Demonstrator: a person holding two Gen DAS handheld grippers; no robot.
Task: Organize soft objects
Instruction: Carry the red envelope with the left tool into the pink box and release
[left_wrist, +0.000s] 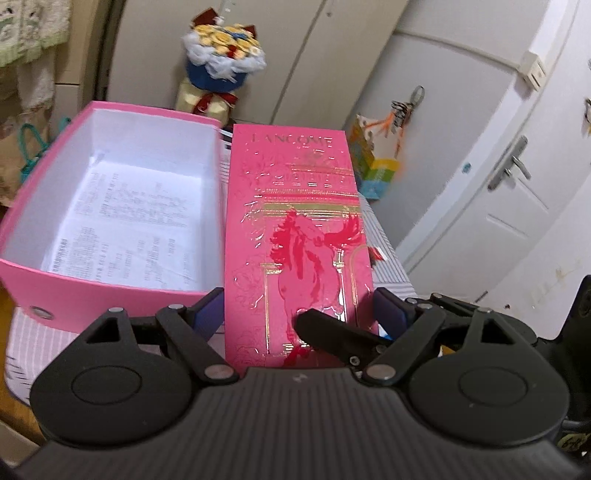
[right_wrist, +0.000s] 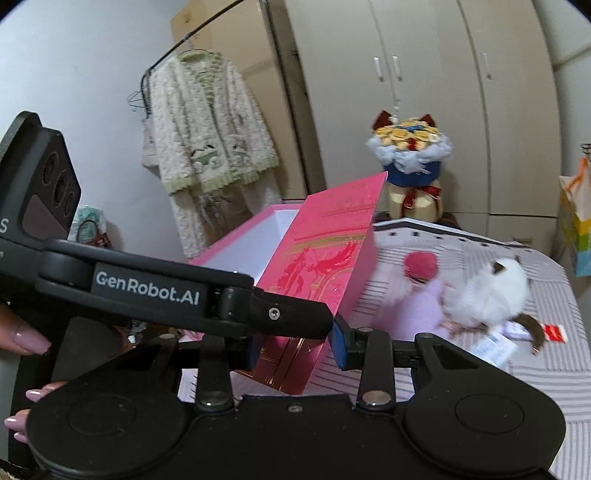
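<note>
Right of the open pink box (left_wrist: 110, 206), its glossy gold-embossed lid (left_wrist: 299, 236) stands tilted between the spread jaws of both the left gripper (left_wrist: 295, 314) and right gripper (right_wrist: 295, 343); fluffy white (right_wrist: 487, 291) and lilac (right_wrist: 417, 306) plush toys lie farther right on striped bedding (right_wrist: 517, 369).

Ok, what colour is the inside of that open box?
White inside the pink box, with a printed paper sheet lying on its floor; clearest in the left wrist view.

A fleece cardigan (right_wrist: 207, 122) hangs beside beige wardrobes (right_wrist: 424, 92).
</note>
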